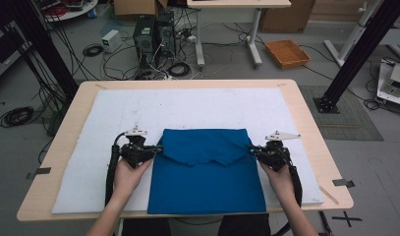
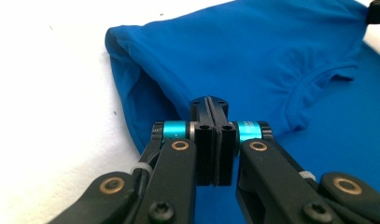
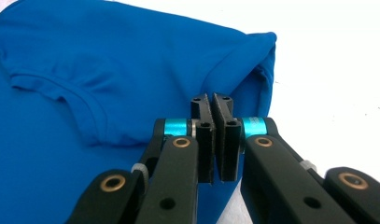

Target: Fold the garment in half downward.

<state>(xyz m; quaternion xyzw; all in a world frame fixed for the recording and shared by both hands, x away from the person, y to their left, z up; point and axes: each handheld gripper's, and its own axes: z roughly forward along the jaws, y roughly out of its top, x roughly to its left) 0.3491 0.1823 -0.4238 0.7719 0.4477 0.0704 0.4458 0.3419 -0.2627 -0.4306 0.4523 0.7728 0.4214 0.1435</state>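
A blue shirt lies flat on the white mat, its top part folded down so the collar faces me. My left gripper is at the fold's left edge, my right gripper at its right edge. In the left gripper view the jaws are pressed together on the fabric edge of the shirt. The right gripper view shows the same: the gripper is shut on the sleeve-side edge of the shirt. Both pinched layers rest low on the mat.
The mat covers most of a light wooden table, with bare mat behind and beside the shirt. Black tape marks sit near the table's edges. On the floor beyond are computer towers, cables, an orange tray and black frame posts.
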